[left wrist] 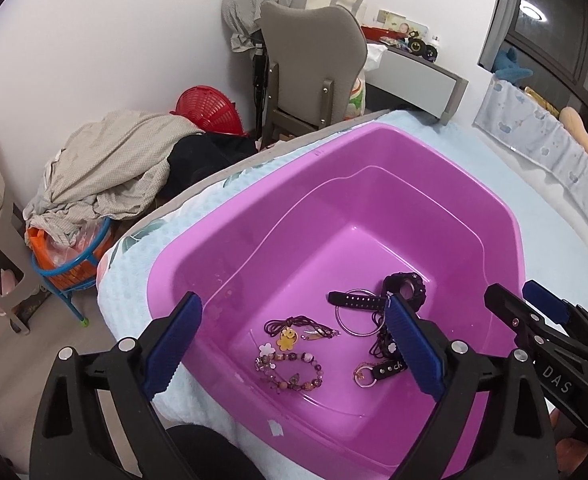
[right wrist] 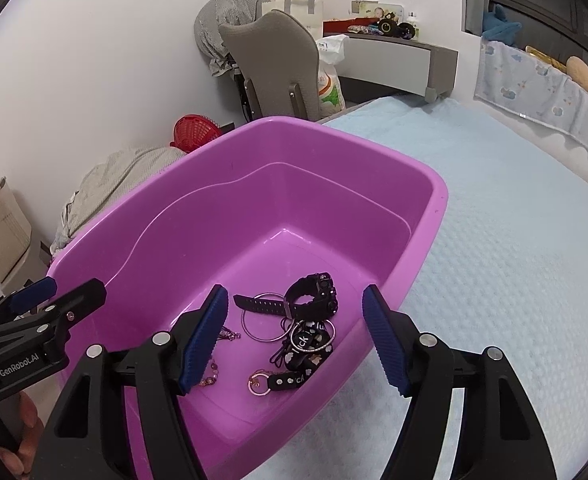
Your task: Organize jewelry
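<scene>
I have both grippers angled down over the purple plastic basin (left wrist: 221, 264) that sits on the pale blue bedcover (right wrist: 514, 220). My left gripper (left wrist: 294, 344) is spread wide with nothing between its blue pads; just ahead of it, on the basin floor, lies the beaded bracelet (left wrist: 289, 372), and a little farther on the dark cord with a yellow flower charm (left wrist: 287, 334). Toward its right finger are the thin silver bangle (left wrist: 354, 314) and the black watch (left wrist: 404, 290), whose strap lies across the bangle. My right gripper (right wrist: 296, 340) also stands apart and holds nothing; between its fingers and slightly ahead I see the watch, a tangle of black cords and tags (right wrist: 308, 344), and nearest to me a small black strap with a rose-gold ring (right wrist: 271, 382). The beaded bracelet is mostly hidden behind its left finger. Each gripper shows at the edge of the other's view, near but apart.
</scene>
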Demonstrator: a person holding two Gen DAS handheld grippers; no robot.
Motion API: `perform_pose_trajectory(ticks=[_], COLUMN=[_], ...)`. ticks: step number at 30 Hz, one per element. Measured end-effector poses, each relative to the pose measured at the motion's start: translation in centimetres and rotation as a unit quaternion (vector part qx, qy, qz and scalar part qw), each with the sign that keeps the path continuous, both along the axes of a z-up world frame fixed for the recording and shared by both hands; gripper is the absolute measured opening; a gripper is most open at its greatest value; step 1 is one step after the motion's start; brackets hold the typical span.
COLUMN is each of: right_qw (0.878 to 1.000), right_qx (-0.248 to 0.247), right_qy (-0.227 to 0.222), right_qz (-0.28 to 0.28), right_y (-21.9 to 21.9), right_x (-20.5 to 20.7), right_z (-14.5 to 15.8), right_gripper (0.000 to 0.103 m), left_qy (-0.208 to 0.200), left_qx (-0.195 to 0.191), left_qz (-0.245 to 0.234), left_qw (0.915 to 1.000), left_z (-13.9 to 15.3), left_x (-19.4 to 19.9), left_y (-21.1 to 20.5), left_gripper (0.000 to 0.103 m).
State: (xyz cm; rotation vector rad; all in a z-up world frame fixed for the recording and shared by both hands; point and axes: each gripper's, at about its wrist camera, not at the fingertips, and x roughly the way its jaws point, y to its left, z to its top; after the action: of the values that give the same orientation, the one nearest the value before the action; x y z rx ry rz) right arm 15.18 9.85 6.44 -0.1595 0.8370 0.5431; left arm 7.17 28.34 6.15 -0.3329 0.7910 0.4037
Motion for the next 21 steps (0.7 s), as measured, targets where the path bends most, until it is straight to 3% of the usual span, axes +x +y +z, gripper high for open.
perform_pose_trajectory(ticks=[9,21], right_qw=[1.0,0.999], right_qx=[-0.003,-0.012], right_qy=[-0.013,-0.03], right_qz=[-0.001,-0.016], right_y=[-0.3,-0.4], right_x=[-0.8,-2.6], right_z=[0.7,2.0], right_gripper=[0.067,0.067], left_qy=[0.008,-0.002], left_qx=[0.026,0.03], left_qz=[0.001,0.018], left_qw=[0.9996,0.9994], left_z=[0.7,2.3], left_x=[-0.4,-2.0], left_y=[-0.7,-0.6], left_gripper=[0.096,0.097])
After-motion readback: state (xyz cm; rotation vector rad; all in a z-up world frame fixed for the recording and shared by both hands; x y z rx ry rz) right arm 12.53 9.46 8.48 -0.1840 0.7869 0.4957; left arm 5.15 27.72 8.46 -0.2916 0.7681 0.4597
